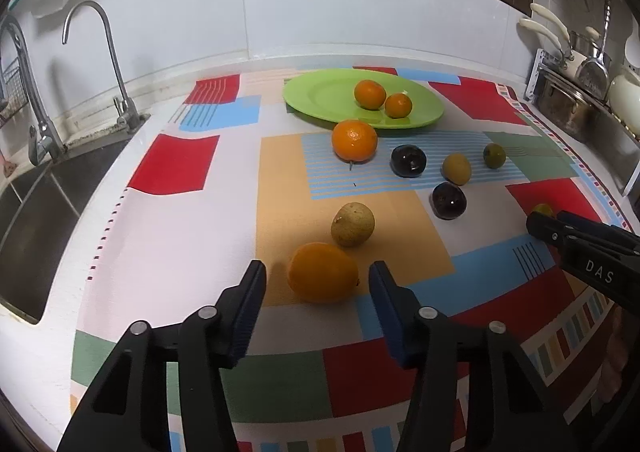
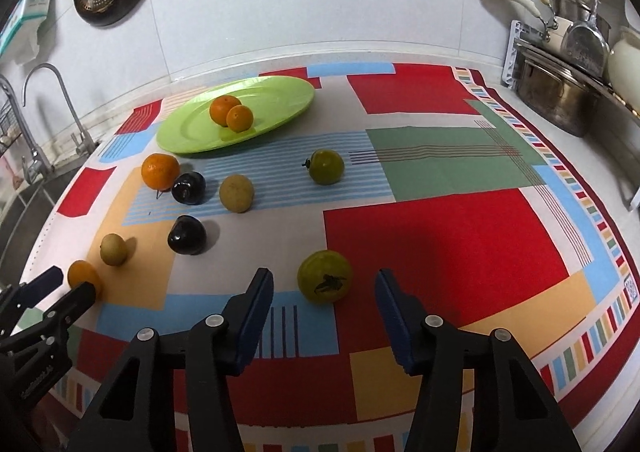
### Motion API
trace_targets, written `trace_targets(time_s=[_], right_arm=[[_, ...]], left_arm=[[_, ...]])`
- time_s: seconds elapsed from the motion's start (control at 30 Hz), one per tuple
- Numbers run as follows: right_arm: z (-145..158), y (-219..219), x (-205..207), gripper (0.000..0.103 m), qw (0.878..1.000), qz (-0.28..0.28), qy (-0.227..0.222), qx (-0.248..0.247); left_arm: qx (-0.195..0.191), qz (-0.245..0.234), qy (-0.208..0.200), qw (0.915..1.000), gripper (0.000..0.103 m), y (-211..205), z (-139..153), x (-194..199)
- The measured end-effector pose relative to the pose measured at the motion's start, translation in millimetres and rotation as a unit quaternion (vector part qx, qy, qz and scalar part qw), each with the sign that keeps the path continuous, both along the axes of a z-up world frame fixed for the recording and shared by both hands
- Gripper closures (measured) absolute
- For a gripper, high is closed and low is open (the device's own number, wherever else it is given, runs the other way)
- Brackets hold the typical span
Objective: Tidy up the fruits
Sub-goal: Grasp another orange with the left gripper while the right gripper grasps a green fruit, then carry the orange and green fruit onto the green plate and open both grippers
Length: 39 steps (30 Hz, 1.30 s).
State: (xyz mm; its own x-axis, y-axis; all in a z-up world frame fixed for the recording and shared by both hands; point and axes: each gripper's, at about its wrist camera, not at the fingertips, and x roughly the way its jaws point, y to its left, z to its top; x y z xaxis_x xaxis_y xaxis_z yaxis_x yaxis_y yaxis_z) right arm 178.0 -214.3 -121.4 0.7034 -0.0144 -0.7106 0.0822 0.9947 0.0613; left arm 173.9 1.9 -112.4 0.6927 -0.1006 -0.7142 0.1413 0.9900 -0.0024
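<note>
On a table covered with a colourful patchwork cloth, a green plate near the far edge holds two small oranges. Other fruits lie scattered on the cloth. The left tool stands partly open around a large orange near the front edge, its pads beside the fruit without pressing it. The right tool is likewise partly open around a green tomato, not gripping it. A sink sits at the left edge.

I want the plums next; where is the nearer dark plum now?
In the right wrist view the nearer dark plum lies left of centre on the cloth, between a tan fruit and the green tomato.
</note>
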Motion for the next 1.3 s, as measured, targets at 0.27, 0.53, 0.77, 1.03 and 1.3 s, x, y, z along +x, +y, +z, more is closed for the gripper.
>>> trace_targets(time_s=[0.27,0.53,0.77,1.03,1.3], right_arm=[[-3.3,1.8,4.9,0.063,1.000,0.000,0.005,-0.003],[-4.6,1.6,5.0,0.072,1.000,0.003,0.008,-0.002],[3.6,7.3,-0.6,0.072,1.000,0.016,-0.002,0.000],[20.3,17.3,-5.5,0.072,0.999,0.040,-0.017,0.009],[44.6,32.2,-9.5,0.072,0.996,0.072,-0.041,0.013]], left_arm=[[-0.009,-0.001,0.004,0.9999,0.064,0.2,-2.2,4.9],[-0.006,-0.005,0.004,1.0000,0.064,-0.7,-2.6,4.9],[-0.008,-0.010,-0.003,0.9999,0.064,1.1,4.3,0.7],[-0.010,-0.014,-0.021,0.9996,0.064,5.0,25.7,-3.9],[-0.011,-0.021,-0.050,0.9985,0.064,9.4,54.7,-5.0]])
